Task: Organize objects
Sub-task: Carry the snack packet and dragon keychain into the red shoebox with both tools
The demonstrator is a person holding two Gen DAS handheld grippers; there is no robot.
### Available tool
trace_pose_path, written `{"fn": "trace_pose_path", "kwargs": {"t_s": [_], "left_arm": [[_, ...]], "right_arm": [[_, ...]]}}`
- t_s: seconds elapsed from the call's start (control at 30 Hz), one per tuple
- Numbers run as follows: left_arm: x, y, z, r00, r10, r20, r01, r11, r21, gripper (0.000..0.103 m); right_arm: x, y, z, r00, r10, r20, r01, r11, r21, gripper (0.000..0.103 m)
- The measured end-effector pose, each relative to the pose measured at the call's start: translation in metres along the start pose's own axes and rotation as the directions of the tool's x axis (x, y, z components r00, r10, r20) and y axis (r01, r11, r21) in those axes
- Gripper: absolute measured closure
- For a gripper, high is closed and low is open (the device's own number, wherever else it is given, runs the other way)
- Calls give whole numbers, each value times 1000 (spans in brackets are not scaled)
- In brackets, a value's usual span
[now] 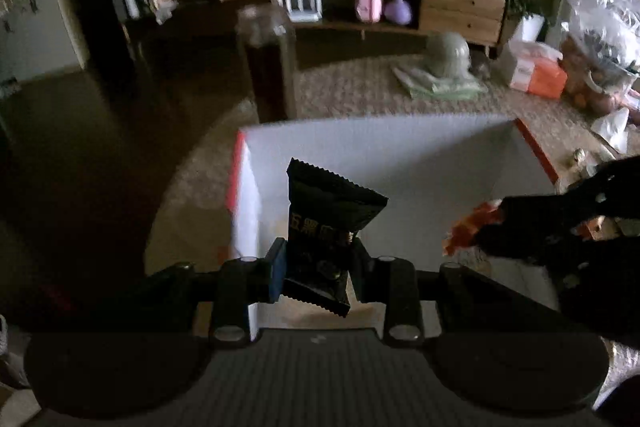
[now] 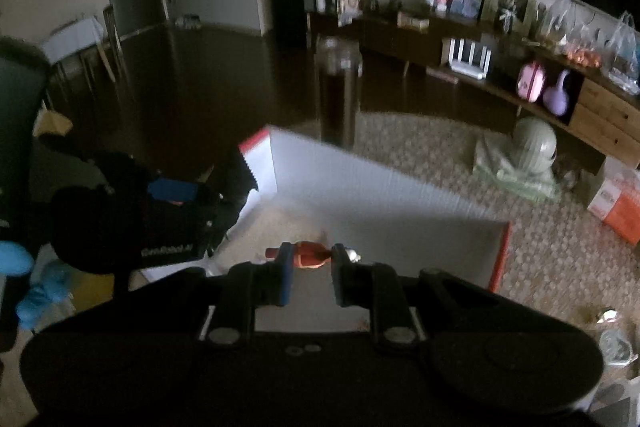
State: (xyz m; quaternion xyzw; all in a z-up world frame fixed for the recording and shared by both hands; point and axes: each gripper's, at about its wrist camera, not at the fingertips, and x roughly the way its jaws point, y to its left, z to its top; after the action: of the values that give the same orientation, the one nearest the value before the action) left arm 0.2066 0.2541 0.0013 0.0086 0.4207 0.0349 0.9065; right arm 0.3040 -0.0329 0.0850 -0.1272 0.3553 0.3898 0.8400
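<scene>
Black foil snack packet [image 1: 326,227] sits clamped in the left gripper [image 1: 318,271]: jaws closed on its lower half, upper half with the serrated edge standing free above the pads, leaning slightly. Held low on the pack, presumably so it hangs clear and drops cleanly on release.

Right gripper [image 2: 310,273]: jaws closed on a small red-orange wrapped item [image 2: 310,255], gripped across its middle, both ends sticking out sideways past the pads. In the left wrist view the same item shows as an orange crinkle at the right gripper's tip.

Landmark: white box [image 1: 400,163] with red-orange rim, open top, on the woven rug [image 1: 360,91].
- Both held items are above the box opening, packet toward its left wall, orange item toward its right side. Judgement: both are being carried in for deposit; neither is yet released.
- Box interior looks mostly bare, so there is room to set both down apart.
- Edges to mind: left wall and left rim corner lie just beside the packet; the near wall lies under both grippers. The two grippers are near each other over the box, so simultaneous lowering risks a knock.
- Beyond the far wall stands a tall dark glass jar [image 2: 338,95], close to the rim; farther still, a green fan-like object [image 1: 446,55] on the rug, well apart.
</scene>
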Motion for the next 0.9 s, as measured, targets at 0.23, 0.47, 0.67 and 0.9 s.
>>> {"fn": "trace_pose_path", "kwargs": {"t_s": [0.23,0.47,0.67,0.9], "left_arm": [[29,-16,1,998,-5,-69,9,998,59,72],[52,-21,-6,990,-15,-139,25,997,70,72],[60,-21,-7,987,-13,-160,23,998,61,72],[55,-21,-6,986,-23,-167,26,1000,17,46]], "right_arm": [[43,-4,-21,991,-46,-128,43,999,-25,84],[55,-5,-35,983,-55,-175,53,998,-16,84],[59,-7,-37,978,-56,-199,56,998,-6,83],[47,-11,-39,980,-35,-198,37,999,7,78]]}}
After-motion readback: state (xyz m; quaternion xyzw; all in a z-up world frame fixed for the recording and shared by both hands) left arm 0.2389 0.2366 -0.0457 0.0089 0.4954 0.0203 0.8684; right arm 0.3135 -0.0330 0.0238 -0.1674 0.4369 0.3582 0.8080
